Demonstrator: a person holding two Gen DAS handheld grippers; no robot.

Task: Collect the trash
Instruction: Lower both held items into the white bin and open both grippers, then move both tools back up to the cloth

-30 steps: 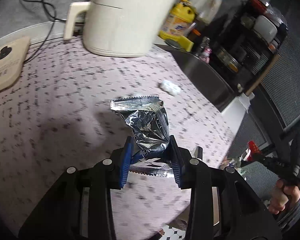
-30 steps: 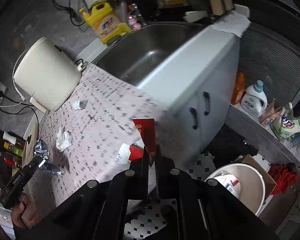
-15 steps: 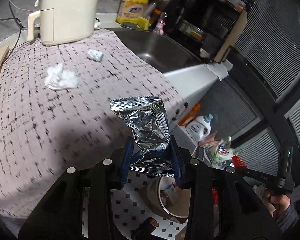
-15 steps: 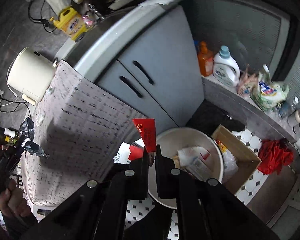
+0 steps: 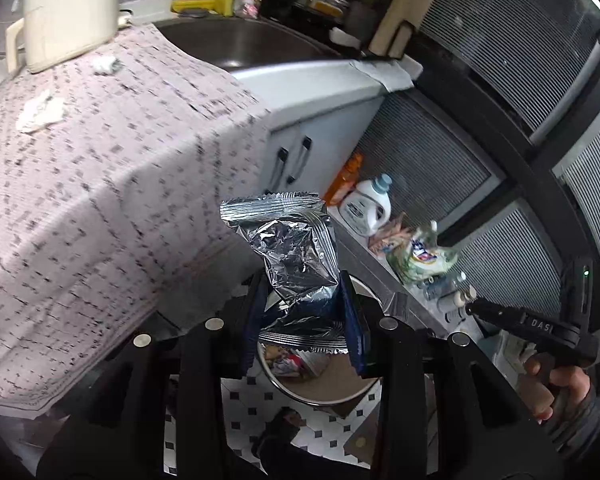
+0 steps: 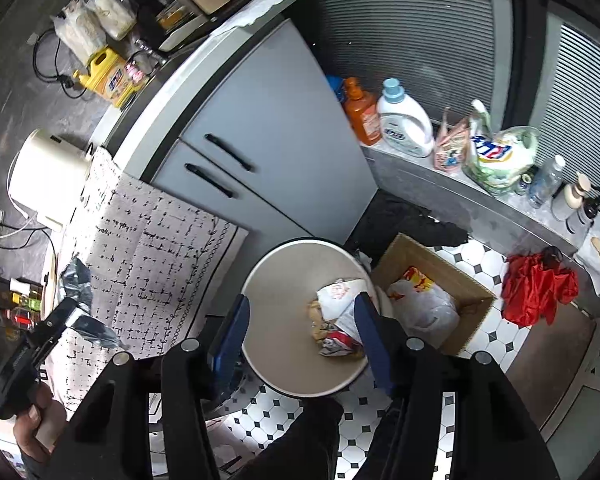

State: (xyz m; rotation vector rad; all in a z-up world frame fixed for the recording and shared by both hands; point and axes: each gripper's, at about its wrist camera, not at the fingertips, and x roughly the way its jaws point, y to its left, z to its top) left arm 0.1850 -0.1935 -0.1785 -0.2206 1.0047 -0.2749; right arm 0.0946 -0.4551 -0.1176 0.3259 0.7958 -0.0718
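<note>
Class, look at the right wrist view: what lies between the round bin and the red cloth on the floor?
A cardboard box holding a plastic bag sits between the round bin and the red cloth, in the right wrist view.

We are seeing the patterned tablecloth blurring, the foil wrapper hiding most of the bin.

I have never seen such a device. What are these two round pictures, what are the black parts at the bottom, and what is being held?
A person holds one hand tool with a two-finger claw in each hand; each carries a wide-angle camera looking along its fingers. In the left camera's picture, the left claw grips a crumpled silver foil wrapper. In the right camera's picture, the right claw, its jaws just opened and empty, hangs above the round beige trash bin on the floor. A crumpled white tissue lies on the patterned counter cloth.
</note>
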